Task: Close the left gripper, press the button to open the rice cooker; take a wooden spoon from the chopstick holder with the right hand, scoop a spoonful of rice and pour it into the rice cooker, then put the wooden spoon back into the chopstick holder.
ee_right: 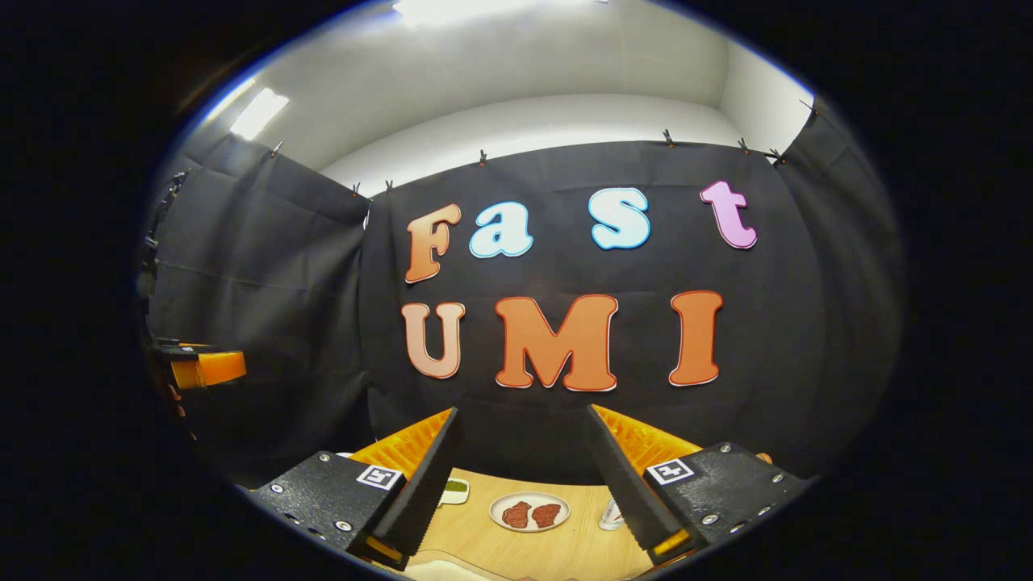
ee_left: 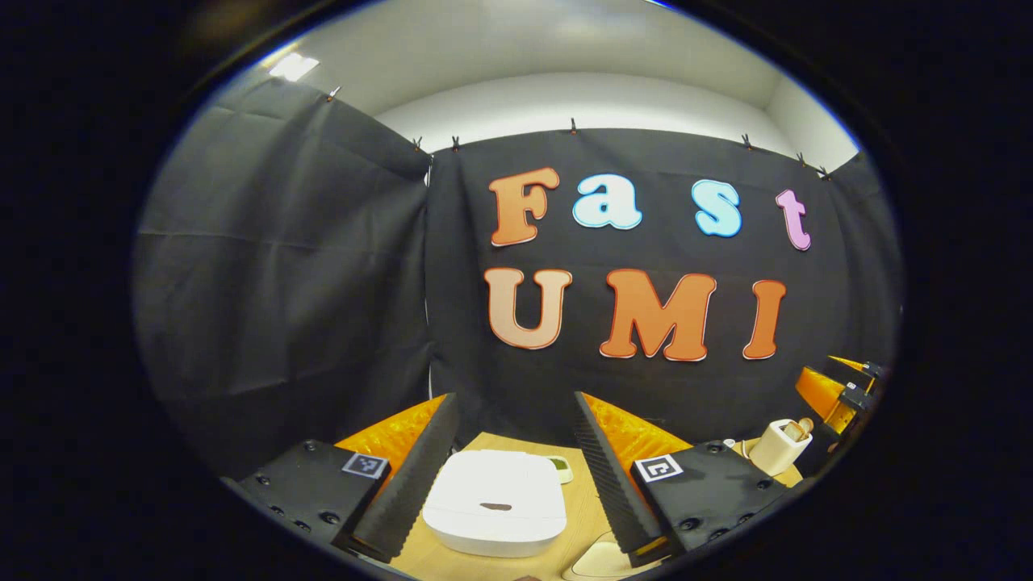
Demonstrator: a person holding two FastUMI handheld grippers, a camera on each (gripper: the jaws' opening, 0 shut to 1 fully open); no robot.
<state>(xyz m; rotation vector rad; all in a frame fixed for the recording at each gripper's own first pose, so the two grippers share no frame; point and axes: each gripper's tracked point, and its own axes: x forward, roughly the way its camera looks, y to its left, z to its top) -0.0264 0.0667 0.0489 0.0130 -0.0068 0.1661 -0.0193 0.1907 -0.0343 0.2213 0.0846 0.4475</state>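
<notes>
The white rice cooker [ee_left: 494, 502] sits on the wooden table [ee_left: 581, 500] with its lid down, right below and between the fingers of my left gripper [ee_left: 516, 420], which hangs open above it. To the right stands a white chopstick holder [ee_left: 777, 446] with a wooden spoon [ee_left: 799, 428] sticking out of its top. The right gripper [ee_left: 839, 395] shows at the far right edge of the left gripper view, near the holder. In the right gripper view my right gripper [ee_right: 523, 432] is open and holds nothing, raised over the table [ee_right: 524, 549].
A small dish with green contents [ee_left: 560, 466] lies behind the cooker. A white plate with two reddish pieces [ee_right: 529, 512] and a small glass [ee_right: 611, 514] sit on the table. A pale bowl rim [ee_left: 601, 561] shows at the front edge. Black cloth walls surround the booth.
</notes>
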